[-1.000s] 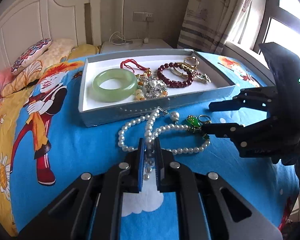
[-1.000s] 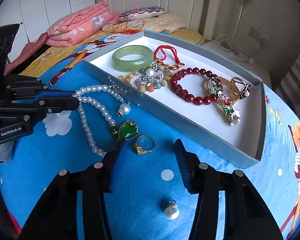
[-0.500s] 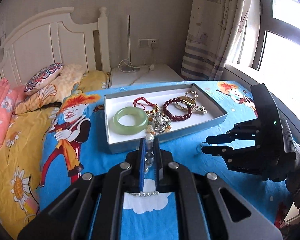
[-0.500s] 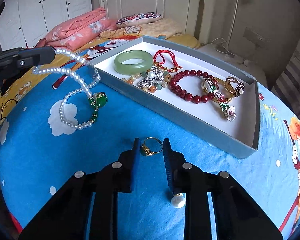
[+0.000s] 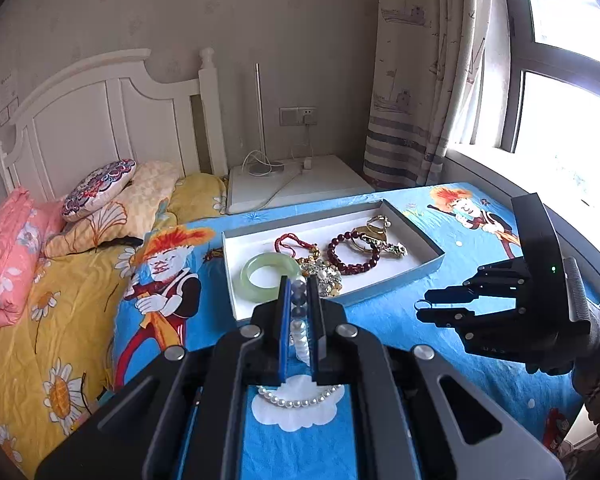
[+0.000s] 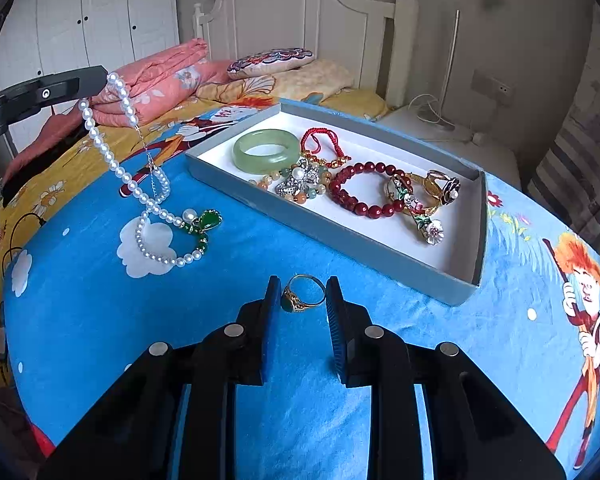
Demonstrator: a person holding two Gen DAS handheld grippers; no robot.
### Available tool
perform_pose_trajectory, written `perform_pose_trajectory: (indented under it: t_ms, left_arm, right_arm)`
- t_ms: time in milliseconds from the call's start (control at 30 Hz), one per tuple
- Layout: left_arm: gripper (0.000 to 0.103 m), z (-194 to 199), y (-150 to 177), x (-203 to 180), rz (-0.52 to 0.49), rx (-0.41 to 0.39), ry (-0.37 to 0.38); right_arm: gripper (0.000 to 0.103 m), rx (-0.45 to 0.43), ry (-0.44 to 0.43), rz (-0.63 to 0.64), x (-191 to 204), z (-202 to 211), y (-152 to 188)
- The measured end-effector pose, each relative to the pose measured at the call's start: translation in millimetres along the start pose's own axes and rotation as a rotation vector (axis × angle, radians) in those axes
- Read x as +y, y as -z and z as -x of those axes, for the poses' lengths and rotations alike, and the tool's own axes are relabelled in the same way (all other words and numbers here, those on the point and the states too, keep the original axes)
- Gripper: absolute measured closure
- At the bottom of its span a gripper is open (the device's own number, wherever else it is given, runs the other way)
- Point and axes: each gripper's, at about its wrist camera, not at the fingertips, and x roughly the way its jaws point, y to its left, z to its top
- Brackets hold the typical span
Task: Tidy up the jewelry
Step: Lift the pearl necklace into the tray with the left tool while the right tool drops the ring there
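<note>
You see a glossy pearl necklace (image 6: 148, 196) left of the matt, probably cardboard tray (image 6: 380, 240); inside it, a smooth translucent green bangle (image 6: 266, 150); below it, a shiny gold-coloured metal ring (image 6: 304, 294) on printed cloth bedsheet (image 6: 100, 312).

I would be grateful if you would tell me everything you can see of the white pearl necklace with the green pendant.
The white pearl necklace with the green pendant is a long strand of small round glossy beads with a thin silvery chain section, one larger pearl drop and a green stone in a gold-coloured setting. The left gripper is shut on its upper part, so it hangs slack, while the lower loop and pendant lie on the blue cartoon-print bedsheet, outside the grey jewellery tray.
</note>
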Motion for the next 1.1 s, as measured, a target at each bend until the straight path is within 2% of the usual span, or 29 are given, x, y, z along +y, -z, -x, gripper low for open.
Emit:
perform_pose_trajectory:
  t_ms: [767, 1100]
  left_arm:
    - [0.096, 44, -63, -27, -0.11, -0.122, 0.049]
    - [0.096, 22, -82, -46, -0.168, -0.121, 0.061]
  right_arm:
    - [0.079, -0.08, 0.021, -0.024, -10, 29, -7]
    - [0.079, -0.074, 0.031, -0.031, -16, 24, -10]
